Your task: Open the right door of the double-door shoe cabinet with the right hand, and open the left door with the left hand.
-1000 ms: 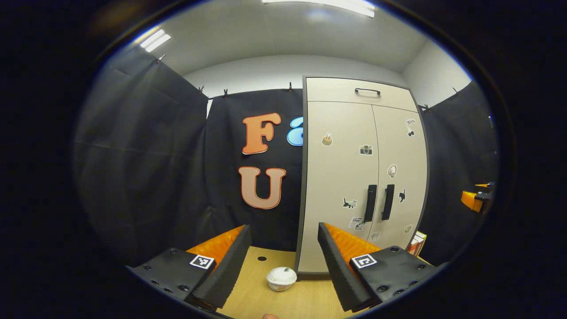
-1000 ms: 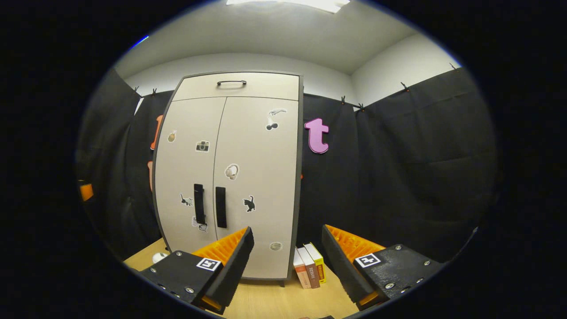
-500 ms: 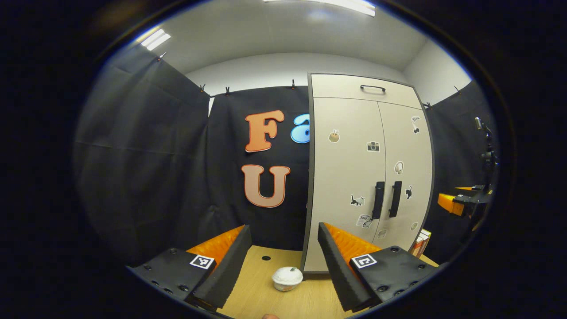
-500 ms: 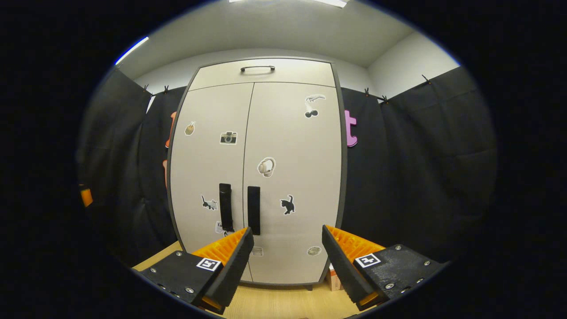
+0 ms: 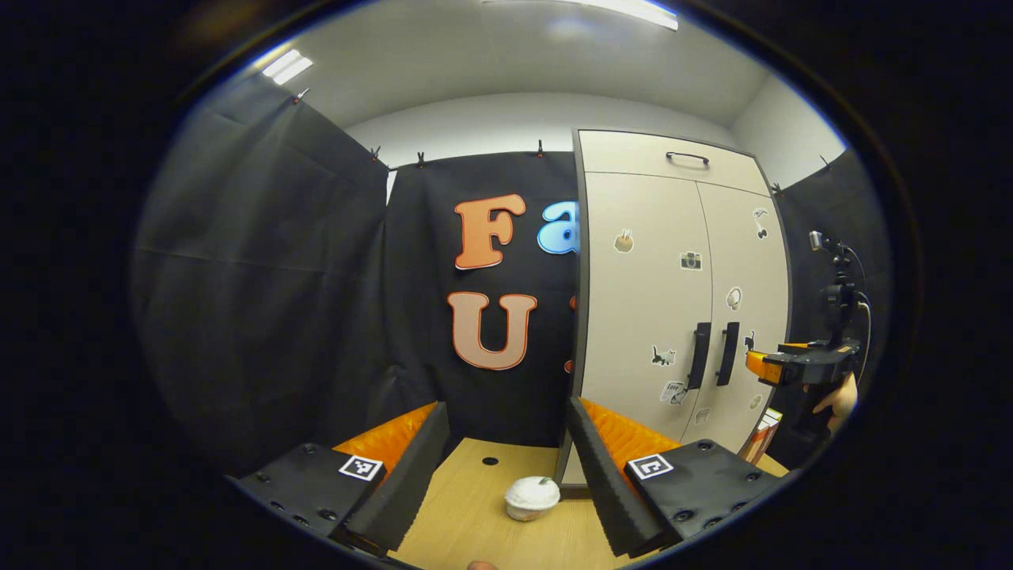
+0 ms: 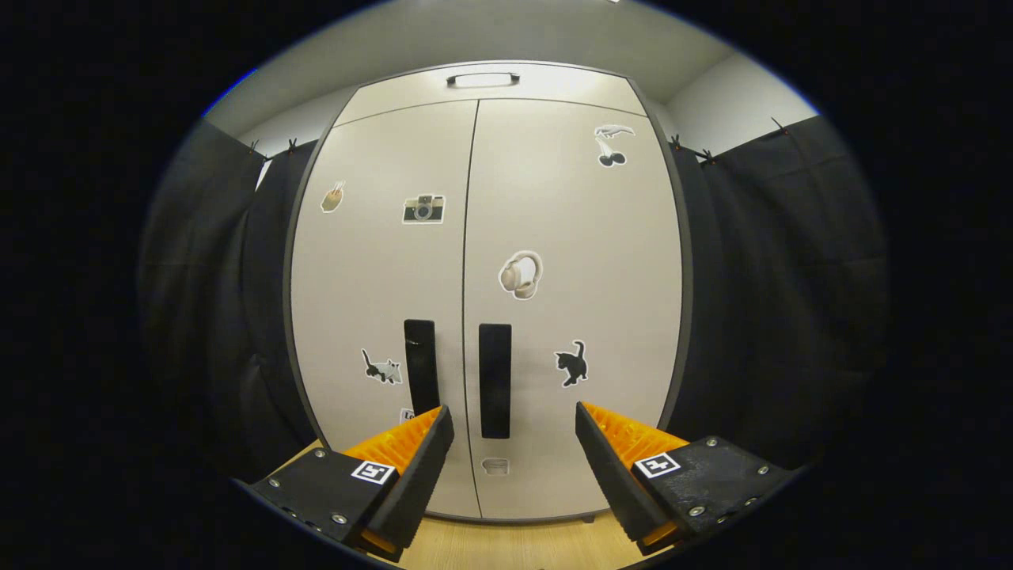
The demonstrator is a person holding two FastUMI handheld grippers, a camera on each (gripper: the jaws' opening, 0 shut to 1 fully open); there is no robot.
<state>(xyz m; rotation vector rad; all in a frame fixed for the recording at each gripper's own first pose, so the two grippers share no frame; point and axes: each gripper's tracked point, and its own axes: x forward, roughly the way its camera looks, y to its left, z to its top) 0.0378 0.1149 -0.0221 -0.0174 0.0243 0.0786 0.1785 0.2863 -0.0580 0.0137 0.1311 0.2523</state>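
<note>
Both grippers gape wide, holding nothing: the left gripper (image 5: 506, 475) hangs over a pale wooden tabletop (image 5: 467, 514) where a small white bowl (image 5: 532, 497) sits (contents unclear). Right of it stands the shoe cabinet (image 5: 633, 317), both doors closed, with the right gripper (image 6: 513, 459) facing the right door's handle (image 6: 495, 380).

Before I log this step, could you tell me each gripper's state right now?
Left gripper: open, holding nothing.
Right gripper: open, holding nothing, facing the right door handle.

Matt cabinet (image 6: 554, 198), seemingly wood-grain tabletop (image 5: 475, 514)
</note>
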